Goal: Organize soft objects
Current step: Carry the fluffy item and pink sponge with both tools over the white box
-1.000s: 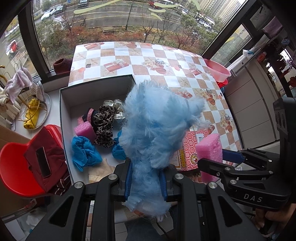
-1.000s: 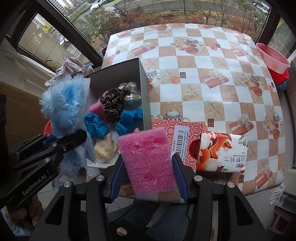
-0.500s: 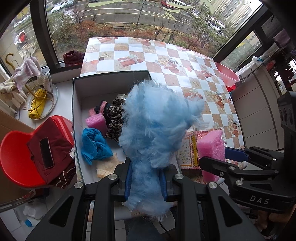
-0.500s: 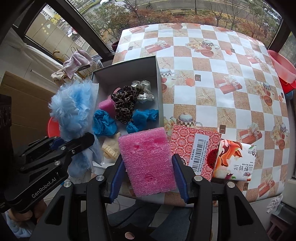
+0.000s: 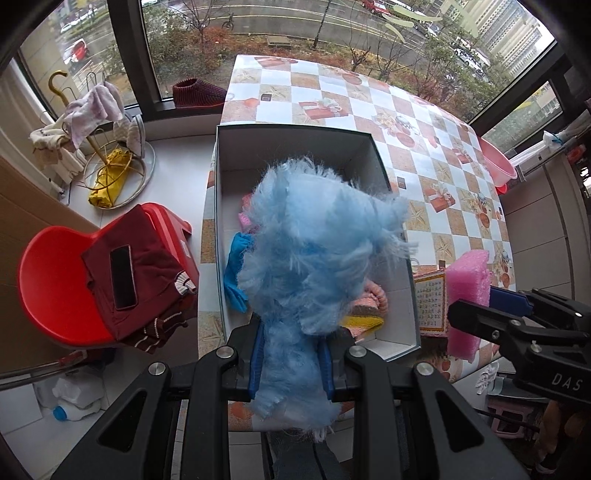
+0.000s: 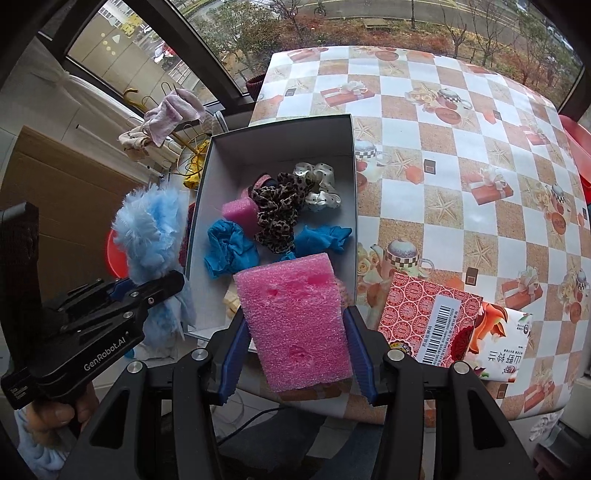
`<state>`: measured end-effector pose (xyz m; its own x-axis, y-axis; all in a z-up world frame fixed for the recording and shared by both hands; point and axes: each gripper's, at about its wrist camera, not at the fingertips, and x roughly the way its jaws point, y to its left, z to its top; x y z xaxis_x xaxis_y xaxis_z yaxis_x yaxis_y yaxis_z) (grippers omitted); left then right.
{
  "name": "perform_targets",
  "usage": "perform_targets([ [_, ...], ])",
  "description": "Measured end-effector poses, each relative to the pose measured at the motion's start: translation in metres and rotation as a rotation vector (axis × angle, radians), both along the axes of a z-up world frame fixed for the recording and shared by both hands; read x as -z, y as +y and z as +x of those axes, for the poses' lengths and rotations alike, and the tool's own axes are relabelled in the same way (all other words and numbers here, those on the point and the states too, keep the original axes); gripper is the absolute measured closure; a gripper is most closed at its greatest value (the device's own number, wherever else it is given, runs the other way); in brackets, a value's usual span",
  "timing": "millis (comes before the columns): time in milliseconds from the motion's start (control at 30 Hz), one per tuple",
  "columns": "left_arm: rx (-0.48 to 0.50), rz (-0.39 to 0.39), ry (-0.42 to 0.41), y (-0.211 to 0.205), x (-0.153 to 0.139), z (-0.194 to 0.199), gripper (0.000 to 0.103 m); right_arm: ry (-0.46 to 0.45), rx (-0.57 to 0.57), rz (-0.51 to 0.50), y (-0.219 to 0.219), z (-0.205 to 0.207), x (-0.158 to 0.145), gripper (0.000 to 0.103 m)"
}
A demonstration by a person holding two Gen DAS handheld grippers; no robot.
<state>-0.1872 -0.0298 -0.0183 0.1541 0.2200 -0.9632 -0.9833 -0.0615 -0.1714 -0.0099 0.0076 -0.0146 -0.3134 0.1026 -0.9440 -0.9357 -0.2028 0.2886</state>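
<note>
Foam block (image 6: 295,317) light, squashy; your right fingers (image 6: 236,354) clamp its sides. Left fingers (image 5: 258,362) pinch fluff (image 5: 317,251) near base; both above box (image 6: 273,133).

Soft overcast daylight from the windows (image 5: 258,44), sharp focus, strong fisheye bending at edges.

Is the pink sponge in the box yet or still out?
Out. The pink sponge is clamped in the right tongs, at the near end of the box; a smaller pink block already lies inside.

Home balcony room: patterned tablecloth (image 6: 461,155), red plastic chair (image 5: 48,280), street-view windows (image 5: 295,33).
</note>
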Motion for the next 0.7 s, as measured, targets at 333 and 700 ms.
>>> perform_targets([
  [333,0.021,-0.037,0.068,0.01,0.019,0.01,0.076,0.018,-0.016,-0.035,0.012,-0.018,0.017,0.051],
  [700,0.043,-0.079,0.075,0.01,0.035,0.018,0.076,0.018,-0.006,-0.082,0.012,-0.016,0.031,0.051],
])
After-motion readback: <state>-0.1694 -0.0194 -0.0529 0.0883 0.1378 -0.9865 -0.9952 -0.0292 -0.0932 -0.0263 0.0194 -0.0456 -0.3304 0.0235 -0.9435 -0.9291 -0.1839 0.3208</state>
